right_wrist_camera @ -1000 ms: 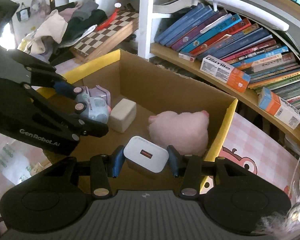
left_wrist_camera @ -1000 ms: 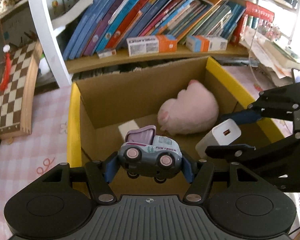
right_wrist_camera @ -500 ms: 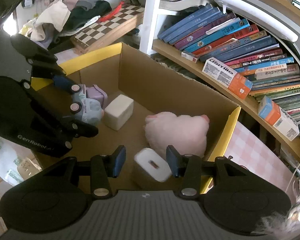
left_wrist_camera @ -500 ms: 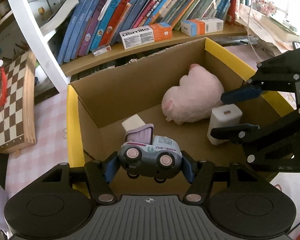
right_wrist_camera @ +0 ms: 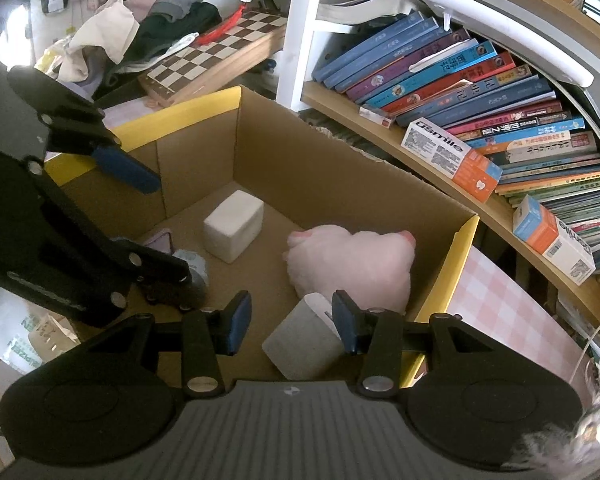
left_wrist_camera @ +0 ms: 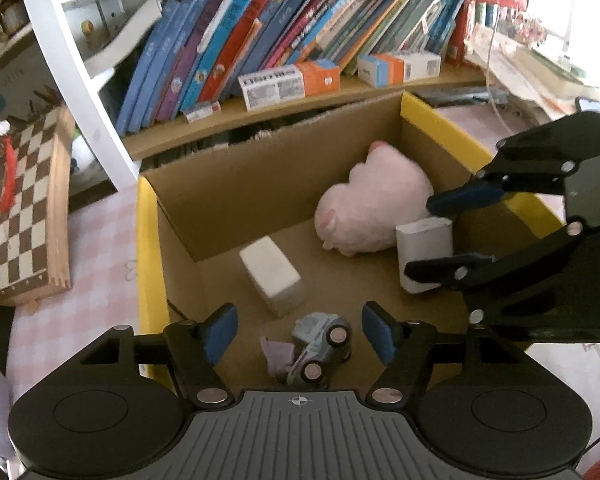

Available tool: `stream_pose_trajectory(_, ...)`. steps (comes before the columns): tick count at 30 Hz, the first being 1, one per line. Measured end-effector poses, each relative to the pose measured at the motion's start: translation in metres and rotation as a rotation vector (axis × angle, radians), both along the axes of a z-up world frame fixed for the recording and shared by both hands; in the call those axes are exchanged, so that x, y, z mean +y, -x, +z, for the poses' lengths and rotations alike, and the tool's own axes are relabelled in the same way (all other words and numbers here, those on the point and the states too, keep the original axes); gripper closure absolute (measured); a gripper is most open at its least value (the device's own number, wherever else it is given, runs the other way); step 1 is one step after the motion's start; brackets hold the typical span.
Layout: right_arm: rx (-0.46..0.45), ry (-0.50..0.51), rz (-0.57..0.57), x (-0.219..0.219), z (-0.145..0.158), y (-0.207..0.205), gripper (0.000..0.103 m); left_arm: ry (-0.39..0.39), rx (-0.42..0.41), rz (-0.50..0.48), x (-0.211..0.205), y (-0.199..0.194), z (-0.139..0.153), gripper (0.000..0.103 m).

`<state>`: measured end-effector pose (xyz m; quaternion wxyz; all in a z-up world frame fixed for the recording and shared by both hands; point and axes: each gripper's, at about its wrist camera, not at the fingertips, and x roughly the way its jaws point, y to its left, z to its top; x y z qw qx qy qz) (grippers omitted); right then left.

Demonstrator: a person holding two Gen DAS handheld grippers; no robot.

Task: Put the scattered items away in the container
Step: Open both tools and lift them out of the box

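Note:
A cardboard box [left_wrist_camera: 236,196] with yellow flaps holds a pink plush [left_wrist_camera: 373,212], a white block [left_wrist_camera: 272,276], a white charger [left_wrist_camera: 423,252] and a grey toy truck [left_wrist_camera: 315,346]. My left gripper [left_wrist_camera: 298,330] is open above the truck, which lies tilted on the box floor. My right gripper [right_wrist_camera: 290,320] is open above the charger [right_wrist_camera: 300,340], which stands on the floor beside the plush [right_wrist_camera: 351,264]. The block [right_wrist_camera: 234,230] and part of the truck [right_wrist_camera: 190,264] show in the right wrist view, behind the left gripper's arm. The box [right_wrist_camera: 319,168] fills that view.
A bookshelf with leaning books [left_wrist_camera: 280,36] and small cartons [left_wrist_camera: 290,82] runs behind the box. A chessboard [left_wrist_camera: 24,208] lies to the left on the pink checked cloth. Clothes [right_wrist_camera: 132,36] are piled at the far left.
My left gripper opened and the toy truck dropped onto the box floor. My right gripper opened a little earlier and the charger now stands on the floor. Both grippers have lifted slightly.

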<state>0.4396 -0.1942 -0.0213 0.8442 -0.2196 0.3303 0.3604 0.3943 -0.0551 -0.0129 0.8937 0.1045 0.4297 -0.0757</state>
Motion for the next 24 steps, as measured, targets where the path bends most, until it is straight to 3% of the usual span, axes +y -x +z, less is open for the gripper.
stream_pose_trajectory(2, 0.004, -0.027, -0.018, -0.002, 0.003, 0.0, 0.046, 0.011, -0.025, 0.0, 0.001, 0.005, 0.007, 0.033)
stream_pose_trajectory(4, 0.003, -0.06, -0.042, -0.006, 0.007, 0.001, 0.042, 0.025, -0.05, 0.0, 0.002, 0.01, 0.014, 0.033)
stream_pose_trajectory(15, -0.044, -0.198, -0.135, -0.027, 0.039, 0.016, 0.039, 0.055, -0.179, 0.008, 0.001, 0.041, 0.047, 0.032)
stream_pose_trajectory(24, -0.094, -0.278, -0.167, -0.035, 0.066, 0.056, 0.036, 0.093, -0.289, -0.025, -0.002, 0.075, 0.076, 0.032)
